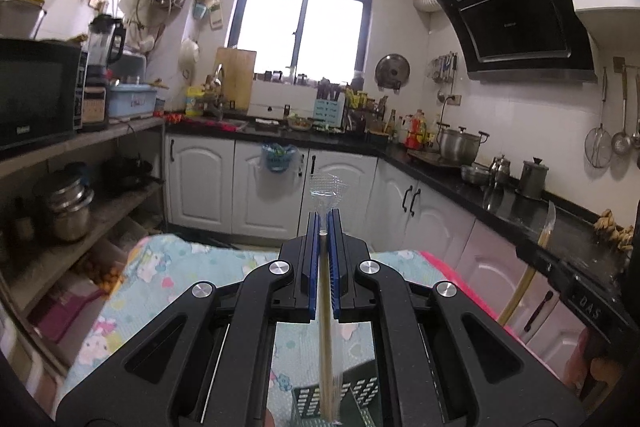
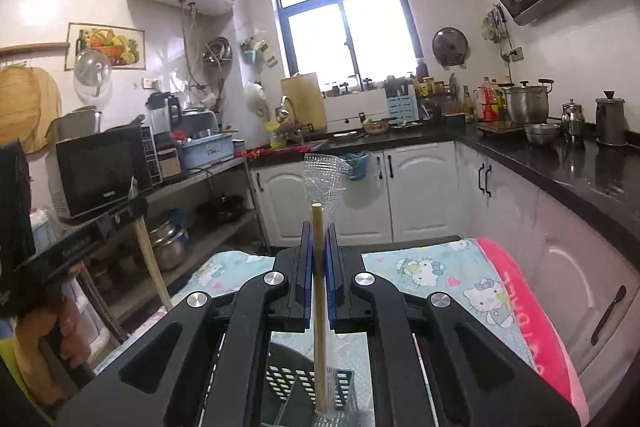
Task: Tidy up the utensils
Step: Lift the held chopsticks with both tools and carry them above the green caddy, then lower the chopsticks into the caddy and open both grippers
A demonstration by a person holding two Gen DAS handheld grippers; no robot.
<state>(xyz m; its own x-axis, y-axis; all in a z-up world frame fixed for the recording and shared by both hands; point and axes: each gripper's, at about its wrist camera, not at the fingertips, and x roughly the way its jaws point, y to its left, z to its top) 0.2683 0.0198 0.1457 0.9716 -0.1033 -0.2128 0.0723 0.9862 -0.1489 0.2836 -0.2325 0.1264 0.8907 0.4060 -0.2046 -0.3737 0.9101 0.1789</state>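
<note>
My left gripper (image 1: pixel 324 223) is shut on a wooden chopstick in a clear plastic sleeve (image 1: pixel 325 327). The sleeve's crumpled top (image 1: pixel 324 191) sticks out past the blue pads, and its lower end hangs over a dark perforated utensil holder (image 1: pixel 310 399). My right gripper (image 2: pixel 318 231) is shut on a similar sleeved chopstick (image 2: pixel 319 307), whose tip and wrapper (image 2: pixel 325 174) rise above the pads over the same holder (image 2: pixel 294 383). Each view catches the other gripper at its edge with its stick (image 1: pixel 542 239) (image 2: pixel 151 267).
The holder stands on a table under a light-blue cartoon cloth (image 2: pixel 432 271) with a pink towel (image 2: pixel 520 307) along its right side. White cabinets (image 1: pixel 264 187) and a black counter (image 2: pixel 560 163) with pots lie beyond. Open shelves with a microwave (image 2: pixel 100 171) are on the left.
</note>
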